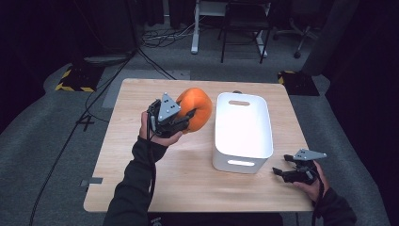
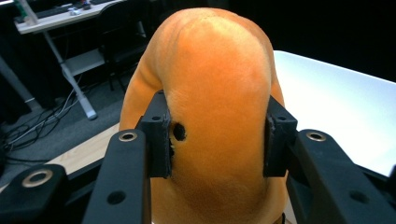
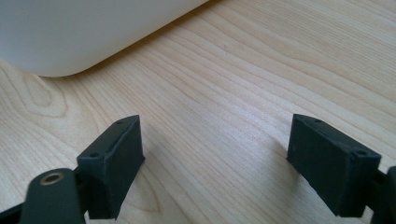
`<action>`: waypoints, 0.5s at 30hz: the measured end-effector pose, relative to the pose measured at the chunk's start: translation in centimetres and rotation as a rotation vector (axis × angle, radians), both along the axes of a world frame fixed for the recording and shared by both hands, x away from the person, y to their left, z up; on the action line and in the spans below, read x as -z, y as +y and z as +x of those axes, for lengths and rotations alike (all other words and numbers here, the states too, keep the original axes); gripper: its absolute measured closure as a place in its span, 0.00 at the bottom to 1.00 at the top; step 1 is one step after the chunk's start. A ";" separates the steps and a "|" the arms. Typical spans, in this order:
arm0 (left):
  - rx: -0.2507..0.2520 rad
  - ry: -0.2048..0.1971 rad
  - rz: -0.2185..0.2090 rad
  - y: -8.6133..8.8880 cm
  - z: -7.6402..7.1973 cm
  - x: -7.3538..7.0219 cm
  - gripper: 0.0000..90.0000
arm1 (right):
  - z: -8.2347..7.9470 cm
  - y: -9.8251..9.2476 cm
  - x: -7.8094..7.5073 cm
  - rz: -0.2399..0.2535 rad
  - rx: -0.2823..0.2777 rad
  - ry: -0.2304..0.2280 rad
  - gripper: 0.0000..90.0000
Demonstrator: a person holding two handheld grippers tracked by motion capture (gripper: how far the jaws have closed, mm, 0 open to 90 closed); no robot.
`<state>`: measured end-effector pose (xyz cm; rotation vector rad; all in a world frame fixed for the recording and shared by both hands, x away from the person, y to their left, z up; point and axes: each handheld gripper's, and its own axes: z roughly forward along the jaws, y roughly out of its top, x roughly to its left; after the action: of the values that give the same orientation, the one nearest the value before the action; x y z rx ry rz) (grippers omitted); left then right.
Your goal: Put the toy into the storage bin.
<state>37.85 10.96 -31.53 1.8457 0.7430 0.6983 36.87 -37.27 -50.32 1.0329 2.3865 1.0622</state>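
Note:
An orange plush toy, soft and rounded, is held above the wooden table just left of the white bin. My left gripper is shut on the plush toy; both black pads press into its fuzzy sides. My right gripper rests low at the table's right front corner, beside the bin's near right corner. Its jaws stand open over bare wood, with nothing between the right gripper pads. The bin's white wall curves just ahead of it.
The white bin has handle slots at its far and near ends. Beyond the table lie grey carpet, cables, a desk frame and chair legs. Bare wood spreads across the table's left and front.

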 end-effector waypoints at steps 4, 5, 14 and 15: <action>0.043 -0.010 -0.015 -0.5 -0.4 -0.8 0.62 | 0.0 0.0 0.0 0.000 0.000 0.000 0.20; 0.043 -0.010 -0.015 -0.5 -0.4 -0.8 0.62 | 0.0 0.0 0.0 0.001 0.000 0.001 0.20; 0.115 -0.014 -0.047 -2.5 -1.0 -2.0 0.62 | 0.0 0.0 0.0 0.000 0.000 0.000 0.20; 0.123 -0.016 -0.045 -2.7 -1.0 -2.1 0.62 | 0.0 0.0 0.0 0.000 0.000 0.001 0.20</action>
<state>36.88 8.24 -29.40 1.8262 0.6245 0.6115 36.87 -37.27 -50.32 1.0339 2.3865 1.0622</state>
